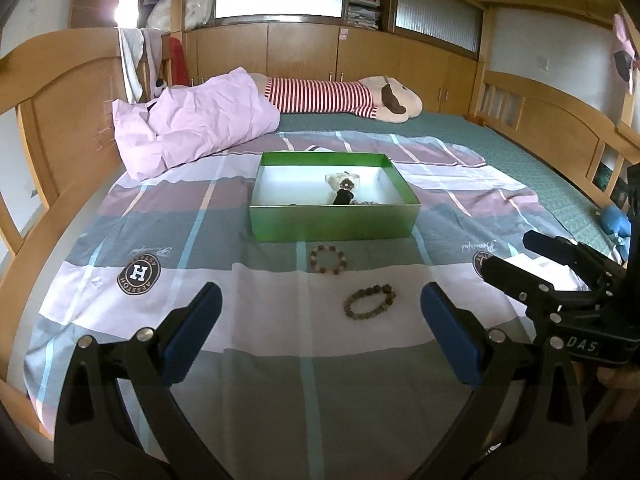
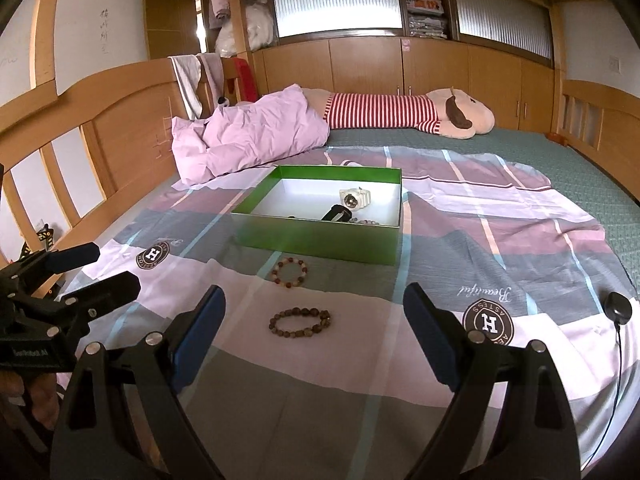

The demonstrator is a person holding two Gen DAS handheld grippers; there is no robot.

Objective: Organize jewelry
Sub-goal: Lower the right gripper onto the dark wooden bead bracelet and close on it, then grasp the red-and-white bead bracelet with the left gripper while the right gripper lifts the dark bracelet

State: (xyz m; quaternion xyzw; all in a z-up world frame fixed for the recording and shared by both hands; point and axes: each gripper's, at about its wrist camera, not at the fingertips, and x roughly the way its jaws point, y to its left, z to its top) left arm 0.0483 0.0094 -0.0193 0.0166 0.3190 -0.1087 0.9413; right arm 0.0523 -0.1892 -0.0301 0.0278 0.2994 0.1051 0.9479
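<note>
On the bed, a white watch (image 2: 355, 199) already lies in the green box (image 2: 320, 240), two bead bracelets (image 2: 301, 323) remain on the sheet before it, and both tools, left tool (image 1: 318, 322) and right tool (image 2: 314, 326), gape released, holding nothing.

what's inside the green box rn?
Inside the green box: a white watch, a black item and some beads by the near wall. That wall hides the floor just behind it.

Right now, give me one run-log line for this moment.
left gripper: open, empty | right gripper: open, empty | dark bead bracelet, mixed bead bracelet: on bedsheet | green box: holds white watch
</note>
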